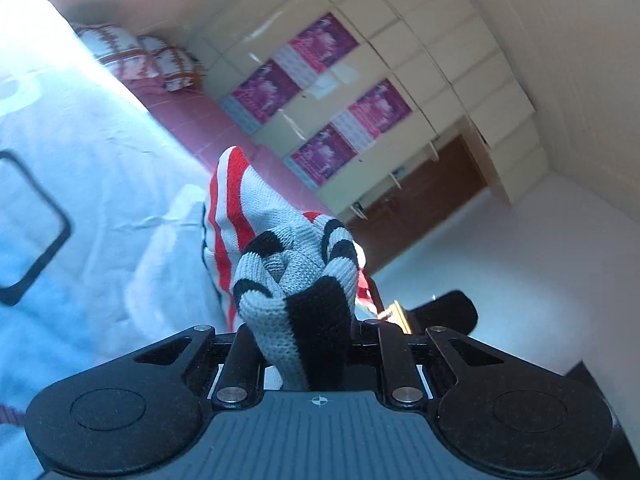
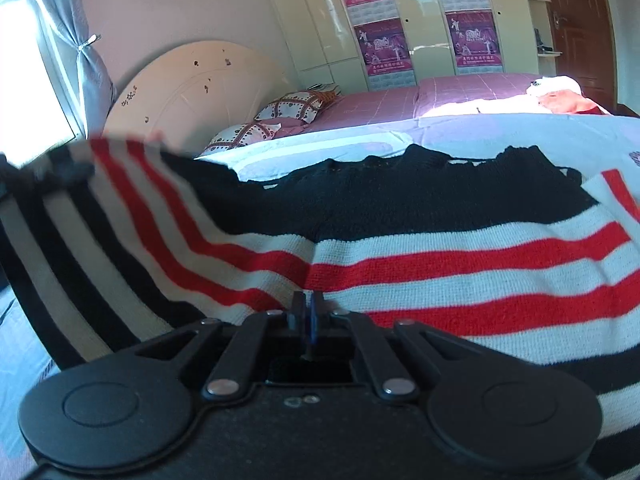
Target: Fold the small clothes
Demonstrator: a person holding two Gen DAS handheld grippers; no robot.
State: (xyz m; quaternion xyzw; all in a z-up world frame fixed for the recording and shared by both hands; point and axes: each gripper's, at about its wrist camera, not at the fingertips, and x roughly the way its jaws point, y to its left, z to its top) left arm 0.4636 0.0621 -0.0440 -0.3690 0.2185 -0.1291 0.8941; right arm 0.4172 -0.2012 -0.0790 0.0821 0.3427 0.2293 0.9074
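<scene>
Fold in progress, not finished. Left gripper [image 1: 304, 336] is clamped on a bunched corner of the red, white and black striped knit sweater [image 1: 280, 248], lifted off the pale blue bedsheet [image 1: 100, 184]. Right gripper [image 2: 307, 312] has its jaws fully together, pinching the near hem; the rest of the sweater lies flat on the sheet. Left: carry the corner over, flatten. Far side: heart-patterned pillows [image 2: 296, 106], a red-and-white clothes pile [image 2: 560, 96]. Neither is in the way.

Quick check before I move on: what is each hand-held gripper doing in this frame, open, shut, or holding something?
Left hand-held gripper: shut on a bunched part of the striped knit garment.
Right hand-held gripper: fully shut, pinching the same garment's edge.
</scene>
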